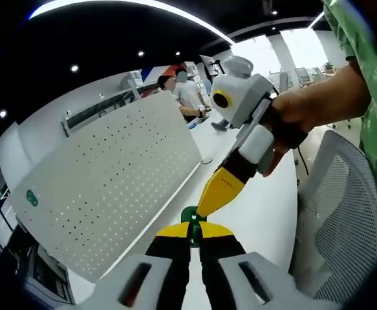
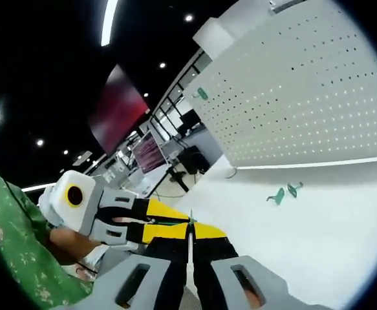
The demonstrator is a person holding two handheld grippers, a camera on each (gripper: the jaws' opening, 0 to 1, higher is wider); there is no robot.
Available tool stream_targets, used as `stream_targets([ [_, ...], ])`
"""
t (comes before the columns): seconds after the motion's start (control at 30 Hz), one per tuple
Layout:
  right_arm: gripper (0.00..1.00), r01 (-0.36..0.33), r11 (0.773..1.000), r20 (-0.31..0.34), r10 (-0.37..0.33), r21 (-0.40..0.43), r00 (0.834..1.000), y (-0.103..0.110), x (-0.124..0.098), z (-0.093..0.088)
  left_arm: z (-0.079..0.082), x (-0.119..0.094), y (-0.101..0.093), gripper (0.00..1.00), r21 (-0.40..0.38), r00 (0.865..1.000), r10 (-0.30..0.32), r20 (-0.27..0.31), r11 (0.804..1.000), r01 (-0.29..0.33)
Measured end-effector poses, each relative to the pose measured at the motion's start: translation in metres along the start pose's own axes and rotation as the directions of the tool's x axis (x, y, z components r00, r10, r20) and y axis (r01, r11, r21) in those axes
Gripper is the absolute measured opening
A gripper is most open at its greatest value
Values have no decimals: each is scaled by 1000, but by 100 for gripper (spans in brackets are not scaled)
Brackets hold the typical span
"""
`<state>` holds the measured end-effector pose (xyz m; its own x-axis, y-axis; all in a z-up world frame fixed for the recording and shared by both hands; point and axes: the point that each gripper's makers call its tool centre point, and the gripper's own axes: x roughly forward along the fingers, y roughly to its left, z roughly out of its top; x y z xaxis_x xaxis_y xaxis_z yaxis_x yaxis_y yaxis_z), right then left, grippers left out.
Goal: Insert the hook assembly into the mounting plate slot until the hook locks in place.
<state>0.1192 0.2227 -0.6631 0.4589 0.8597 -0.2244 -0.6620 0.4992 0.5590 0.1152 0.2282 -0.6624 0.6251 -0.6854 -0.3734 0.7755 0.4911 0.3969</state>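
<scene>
A white pegboard mounting plate (image 1: 110,187) stands on the white table (image 1: 266,213), also seen in the right gripper view (image 2: 304,84). My left gripper (image 1: 191,227) is shut on a small green hook piece (image 1: 189,215). My right gripper (image 1: 204,205) comes in from the upper right, its yellow jaws meeting that same piece. In the right gripper view my right gripper (image 2: 189,231) is shut on a thin green edge of the hook piece (image 2: 190,219), and the left gripper (image 2: 183,223) comes in from the left. Both grippers hang in front of the plate, apart from it.
Two loose green hooks (image 2: 285,192) lie on the table (image 2: 317,239) near the plate's foot. A green hook (image 2: 201,93) sits on the plate's far corner. A mesh chair (image 1: 343,213) stands on the right. A person's hand (image 1: 304,110) holds the right gripper. People (image 1: 182,87) stand behind.
</scene>
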Motion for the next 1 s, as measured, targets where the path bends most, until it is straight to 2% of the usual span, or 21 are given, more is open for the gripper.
stream_targets([
  [0.37,0,-1,1000,1,1,13,1000,1,0,0,0,-1,0,3,-9,1000,-6,17,1000,6],
  [1.0,1,4,999,3,-4,-50,1000,3,0,1,-3,0,0,3,-25,1000,-6,15,1000,6],
])
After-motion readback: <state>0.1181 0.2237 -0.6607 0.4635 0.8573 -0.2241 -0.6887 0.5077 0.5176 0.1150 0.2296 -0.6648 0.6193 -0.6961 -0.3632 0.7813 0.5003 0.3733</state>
